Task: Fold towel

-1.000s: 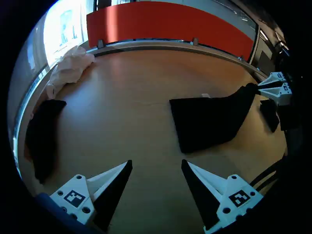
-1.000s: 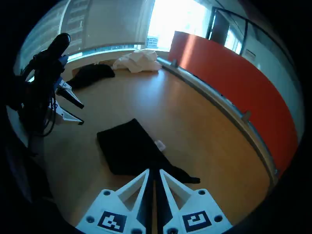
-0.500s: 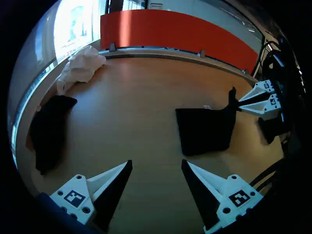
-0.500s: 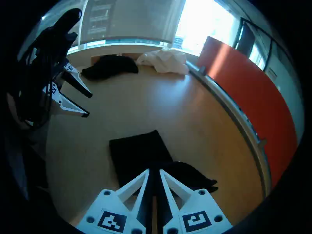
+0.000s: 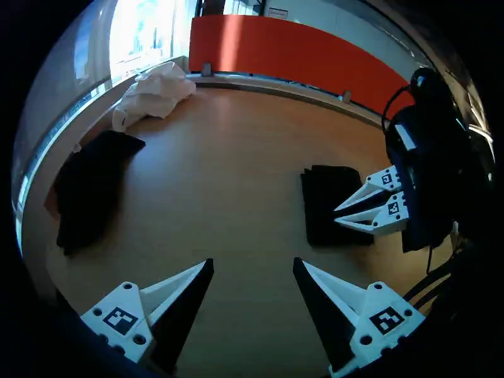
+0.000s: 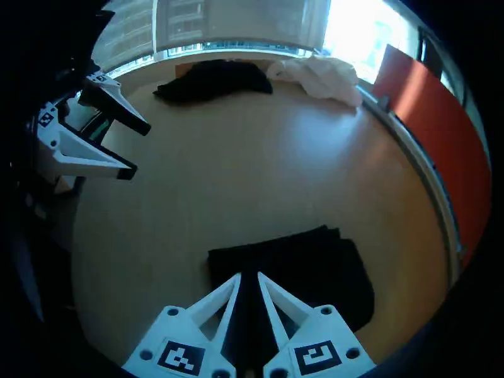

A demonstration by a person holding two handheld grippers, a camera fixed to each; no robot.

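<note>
The folded black towel lay under the right gripper, its fingers nearly together, pinch unclear, ahead of the wide-spread left gripper.

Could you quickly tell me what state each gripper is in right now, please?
Left gripper: open, holding nothing.
Right gripper: jaws nearly closed over the black towel; grip cannot be told.

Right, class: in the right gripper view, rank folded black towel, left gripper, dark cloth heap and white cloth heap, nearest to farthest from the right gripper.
1. folded black towel, at the right gripper.
2. left gripper, upper left.
3. dark cloth heap and white cloth heap, far edge: too close to call.
</note>
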